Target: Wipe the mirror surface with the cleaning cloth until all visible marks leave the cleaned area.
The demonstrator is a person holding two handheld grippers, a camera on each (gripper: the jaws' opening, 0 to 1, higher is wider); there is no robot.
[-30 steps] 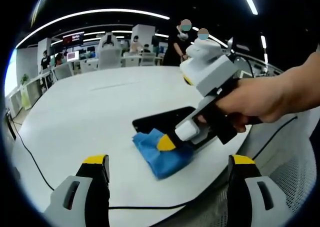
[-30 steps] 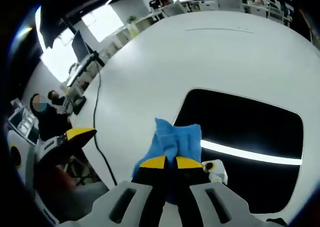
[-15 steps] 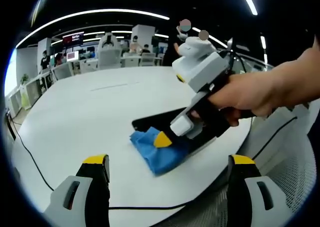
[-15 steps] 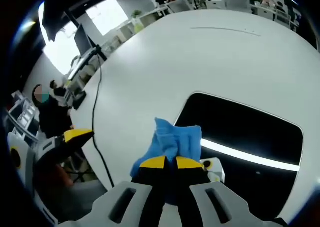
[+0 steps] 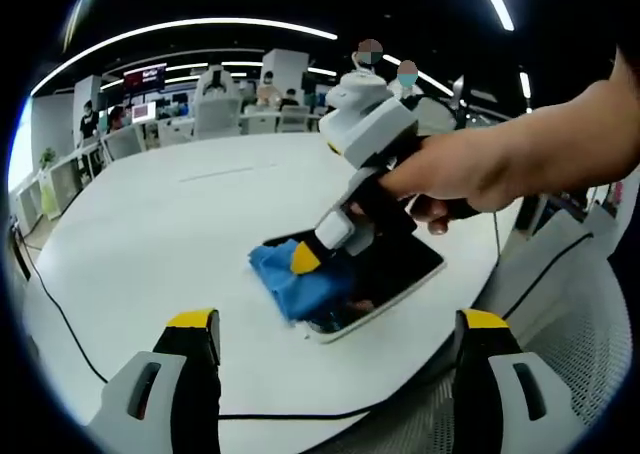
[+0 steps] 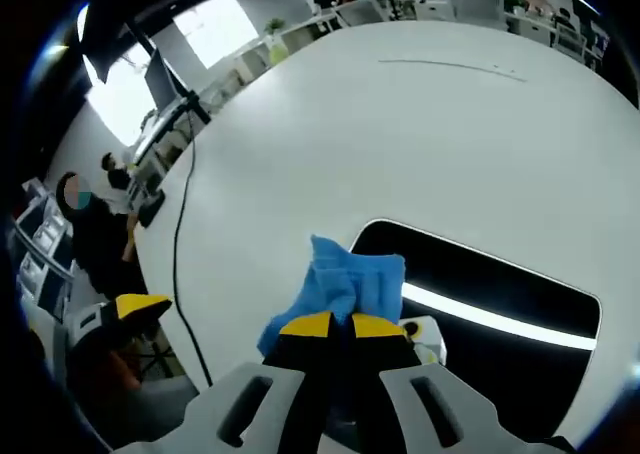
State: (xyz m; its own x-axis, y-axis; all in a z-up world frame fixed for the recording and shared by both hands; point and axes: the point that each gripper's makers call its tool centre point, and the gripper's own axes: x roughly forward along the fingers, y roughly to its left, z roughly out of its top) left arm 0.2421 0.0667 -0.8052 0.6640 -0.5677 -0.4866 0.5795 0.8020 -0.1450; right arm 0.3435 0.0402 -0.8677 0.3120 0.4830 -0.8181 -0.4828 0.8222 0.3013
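A dark rectangular mirror (image 5: 385,274) (image 6: 480,304) lies flat on the round white table (image 5: 170,224) (image 6: 400,134) near its edge. A blue cleaning cloth (image 5: 290,279) (image 6: 350,279) rests on the mirror's left end and spills onto the table. My right gripper (image 6: 333,324) is shut on the blue cloth and presses it down; in the left gripper view a hand holds that right gripper (image 5: 305,259) over the mirror. My left gripper (image 5: 335,324) stands open near the table's edge, short of the cloth, nothing between its yellow-tipped fingers (image 5: 190,324).
A black cable (image 5: 60,314) (image 6: 180,244) runs along the table's edge. Beyond the table are office desks, monitors (image 5: 145,79) and several people (image 6: 90,214). A white mesh chair (image 5: 590,324) stands at the right.
The right gripper has dragged the cloth left and farther up the mirror. More of the mirror's near right end is uncovered. My left gripper has not moved.
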